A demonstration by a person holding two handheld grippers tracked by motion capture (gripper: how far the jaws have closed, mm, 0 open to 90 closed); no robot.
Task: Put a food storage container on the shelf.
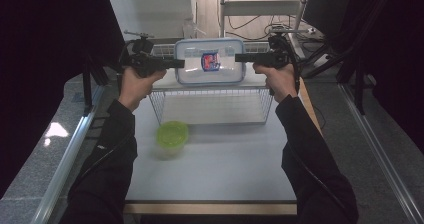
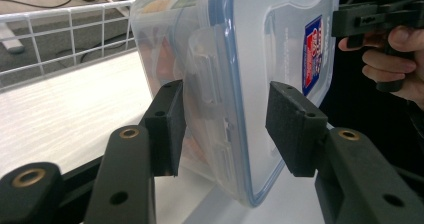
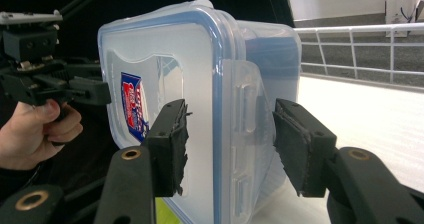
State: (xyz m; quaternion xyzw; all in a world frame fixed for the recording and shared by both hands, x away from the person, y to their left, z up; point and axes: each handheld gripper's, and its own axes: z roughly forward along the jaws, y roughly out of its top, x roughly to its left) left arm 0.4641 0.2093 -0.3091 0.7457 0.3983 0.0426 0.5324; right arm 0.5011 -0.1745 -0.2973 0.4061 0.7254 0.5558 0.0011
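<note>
— Starting nearest, what lies on the table (image 1: 215,179)?

— White top, pale wood strip along the near edge. A green tub (image 1: 172,136) with its lid on stands left of centre, well apart from the grippers. Both sleeves come up over the table's sides.

— And beyond it?

— A wire rack (image 1: 212,106) with a white shelf. Over its top, the box (image 1: 210,60), clear with a blue-rimmed lid and a red-and-blue label, is held on edge between the two grippers, lid toward the person.

— How do the grippers stand?

— The left gripper (image 1: 176,63) meets the box's left end, the right gripper (image 1: 240,58) its right end. In the left gripper view the jaws straddle the side latch; the left pad (image 2: 167,126) lies against the box wall, the other pad stands just off the lid. In the right gripper view both pads flank the latch with a sliver of gap. Whether either one truly clamps, I cannot tell.

— The room behind?

— Dark curtains at both sides, metal rails along the table, grey floor, a pale wall, loose cables and a white frame at the back.
</note>
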